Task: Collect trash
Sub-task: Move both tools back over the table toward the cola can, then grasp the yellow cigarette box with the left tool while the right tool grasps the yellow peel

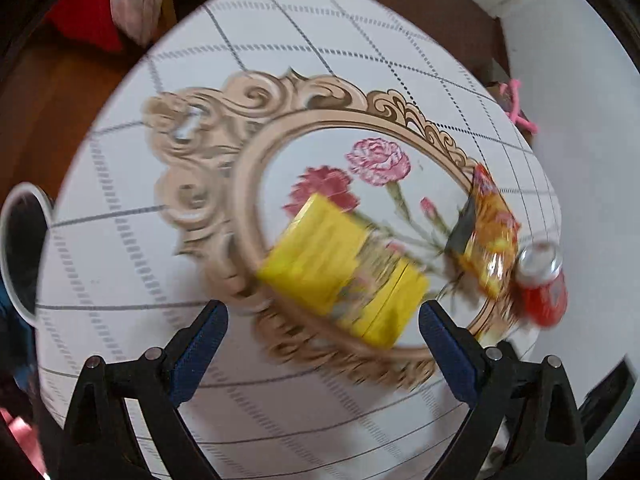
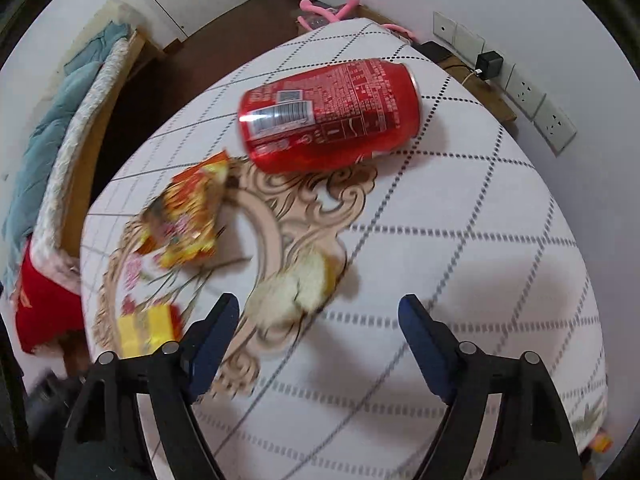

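Trash is four pieces on the table (image 2: 460, 280), all loose on the printed cloth. Red can (image 2: 332, 114) lies on its side toward the far edge: looks empty, so light, thin-walled, slick, and it will roll or dent. Best taken across the barrel mid-length, square to its axis, gentle squeeze. Snack wrapper (image 2: 184, 216) lies flat just beside the can: crinkly film, near weightless, slippery; pinch a raised edge or corner, not the flat face. Crumpled pale wad (image 2: 296, 292) sits nearest the right gripper (image 2: 318, 316), slightly left of its centreline: soft, compressible, any grab works. Yellow carton (image 1: 340, 272) is directly ahead of the left gripper (image 1: 322, 320): a light, fairly stiff box, take it across the narrow sides.

Both tongs are wide and hold nothing; neither touches an item.

Room: the near-right part of the table is bare, good approach lane. Can is near the far edge, so a nudge could roll it off toward the wall sockets (image 2: 528, 92). White bin rim (image 1: 20, 248) shows past the table's left edge in the left view. Motion blur limits finer detail.
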`<state>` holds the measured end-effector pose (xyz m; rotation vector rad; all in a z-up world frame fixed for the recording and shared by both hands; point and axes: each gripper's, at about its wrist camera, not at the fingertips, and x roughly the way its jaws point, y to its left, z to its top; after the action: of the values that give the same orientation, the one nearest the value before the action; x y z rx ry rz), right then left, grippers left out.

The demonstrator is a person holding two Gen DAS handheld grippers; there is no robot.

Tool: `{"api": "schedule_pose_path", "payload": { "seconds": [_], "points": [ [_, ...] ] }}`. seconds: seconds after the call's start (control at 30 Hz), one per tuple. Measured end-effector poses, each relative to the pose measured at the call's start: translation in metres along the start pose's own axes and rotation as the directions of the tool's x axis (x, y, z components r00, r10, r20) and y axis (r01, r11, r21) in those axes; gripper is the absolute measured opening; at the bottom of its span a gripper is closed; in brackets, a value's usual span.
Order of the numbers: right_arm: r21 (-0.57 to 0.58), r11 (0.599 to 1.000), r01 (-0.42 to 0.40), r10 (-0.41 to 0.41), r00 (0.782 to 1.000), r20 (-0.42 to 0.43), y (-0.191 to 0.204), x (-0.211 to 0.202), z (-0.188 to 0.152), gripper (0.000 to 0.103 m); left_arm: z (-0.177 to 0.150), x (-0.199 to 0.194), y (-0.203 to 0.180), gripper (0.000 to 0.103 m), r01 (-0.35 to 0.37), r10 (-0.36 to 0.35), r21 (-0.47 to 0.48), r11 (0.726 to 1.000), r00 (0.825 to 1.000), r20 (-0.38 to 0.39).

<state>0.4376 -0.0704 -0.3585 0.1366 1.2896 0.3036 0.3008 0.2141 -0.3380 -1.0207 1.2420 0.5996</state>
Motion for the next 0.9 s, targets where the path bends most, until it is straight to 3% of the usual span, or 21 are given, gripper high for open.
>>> {"api": "schedule_pose_path", "payload": {
  "seconds": [0.07, 0.2, 0.23, 0.27, 0.3, 0.33, 0.37, 0.47, 0.5, 0.6, 0.7, 0.8, 0.83, 0.87, 0.9],
  "points": [
    [-0.011, 1.000, 0.020, -0.020, 1.000, 0.021, 0.003, 0.007, 0.002, 0.077, 0.009, 0.008, -0.010, 0.096, -0.001, 0.000, -0.028, 1.000, 1.000, -0.028],
    [-0.019, 0.999, 0.035, -0.034, 0.999, 0.042, 0.008, 0.017, 0.004, 0.068, 0.018, 0.024, -0.028, 0.096, -0.102, 0.100, -0.047, 0.994, 0.993, -0.059],
    [-0.032, 0.999, 0.031, -0.030, 0.998, 0.052, 0.009, 0.017, 0.003, 0.051, 0.018, 0.027, -0.030, 0.095, -0.120, 0.117, -0.047, 0.992, 0.991, -0.063],
    [-0.047, 0.998, 0.044, -0.042, 0.998, 0.052, 0.011, 0.018, 0.002, 0.042, 0.017, 0.026, -0.034, 0.087, -0.145, 0.143, -0.038, 0.989, 0.989, -0.048],
    [-0.060, 0.996, 0.059, -0.055, 0.997, 0.060, 0.012, 0.018, 0.001, 0.040, 0.015, 0.024, -0.037, 0.081, -0.173, 0.172, -0.022, 0.985, 0.985, -0.026],
    [-0.066, 0.996, 0.053, -0.049, 0.997, 0.061, 0.011, 0.019, -0.001, 0.028, 0.012, 0.022, -0.040, 0.070, -0.193, 0.193, 0.009, 0.981, 0.981, 0.002],
    [-0.064, 0.997, 0.041, -0.038, 0.998, 0.054, 0.009, 0.019, -0.002, 0.019, 0.007, 0.020, -0.042, 0.067, -0.188, 0.187, 0.048, 0.981, 0.982, 0.024],
    [-0.063, 0.998, 0.005, -0.002, 0.999, 0.053, -0.002, 0.013, -0.006, 0.014, -0.007, 0.016, -0.043, 0.063, -0.192, 0.184, 0.154, 0.969, 0.981, 0.064],
    [-0.059, 0.998, -0.012, 0.015, 0.999, 0.049, -0.007, 0.011, -0.008, 0.014, -0.014, 0.014, -0.042, 0.062, -0.194, 0.182, 0.203, 0.960, 0.980, 0.077],
    [-0.060, 0.997, -0.056, 0.059, 0.997, 0.040, -0.015, 0.000, -0.016, 0.012, -0.037, 0.007, -0.036, 0.059, -0.239, 0.205, 0.377, 0.895, 0.970, 0.130],
    [-0.042, 0.992, -0.120, 0.121, 0.992, 0.022, -0.023, -0.006, -0.025, 0.012, -0.065, 0.002, -0.025, 0.057, -0.300, 0.242, 0.553, 0.777, 0.954, 0.178],
    [0.019, 0.979, -0.202, 0.202, 0.979, 0.002, -0.030, -0.010, -0.023, 0.013, -0.079, -0.001, -0.012, 0.057, -0.348, 0.269, 0.610, 0.712, 0.937, 0.221],
    [0.032, 0.978, -0.206, 0.206, 0.979, -0.006, -0.026, -0.008, -0.021, 0.024, -0.081, -0.002, -0.006, 0.059, -0.347, 0.264, 0.609, 0.714, 0.938, 0.224],
    [0.044, 0.977, -0.210, 0.211, 0.977, -0.010, -0.025, -0.005, -0.019, 0.045, -0.083, -0.002, 0.000, 0.060, -0.351, 0.272, 0.598, 0.721, 0.936, 0.222],
    [0.050, 0.975, -0.215, 0.216, 0.976, -0.006, -0.023, -0.003, -0.016, 0.053, -0.082, 0.000, 0.005, 0.060, -0.341, 0.270, 0.589, 0.732, 0.940, 0.209]
  ]
}}
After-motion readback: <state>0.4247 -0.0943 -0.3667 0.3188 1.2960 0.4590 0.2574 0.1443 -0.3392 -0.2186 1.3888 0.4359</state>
